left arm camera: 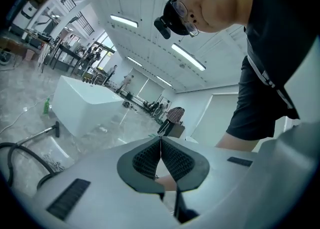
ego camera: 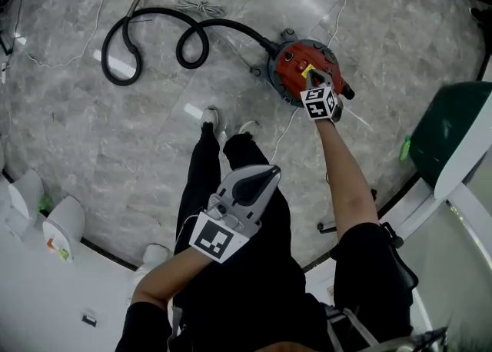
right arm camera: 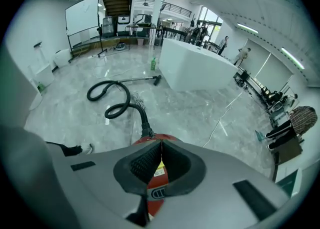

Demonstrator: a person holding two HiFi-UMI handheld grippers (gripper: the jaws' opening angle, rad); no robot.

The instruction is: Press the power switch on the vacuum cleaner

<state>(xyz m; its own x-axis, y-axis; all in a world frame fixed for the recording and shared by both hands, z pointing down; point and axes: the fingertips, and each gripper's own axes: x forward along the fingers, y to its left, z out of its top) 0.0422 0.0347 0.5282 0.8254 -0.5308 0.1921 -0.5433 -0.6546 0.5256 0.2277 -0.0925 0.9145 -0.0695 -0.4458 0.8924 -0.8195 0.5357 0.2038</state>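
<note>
Directly below the clenched, empty right gripper (ego camera: 310, 75), upper right of centre, sits the red vacuum cleaner (ego camera: 288, 58); the left gripper (ego camera: 269, 172), likewise clenched empty, hangs well apart.

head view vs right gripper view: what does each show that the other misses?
Head view only: the left gripper, shut and held back near the person's body, and the right forearm. Right gripper view only: the white counter, whiteboard and green bottle across the hall. Both: the right gripper, shut, over the red vacuum, and the black hose.
</note>
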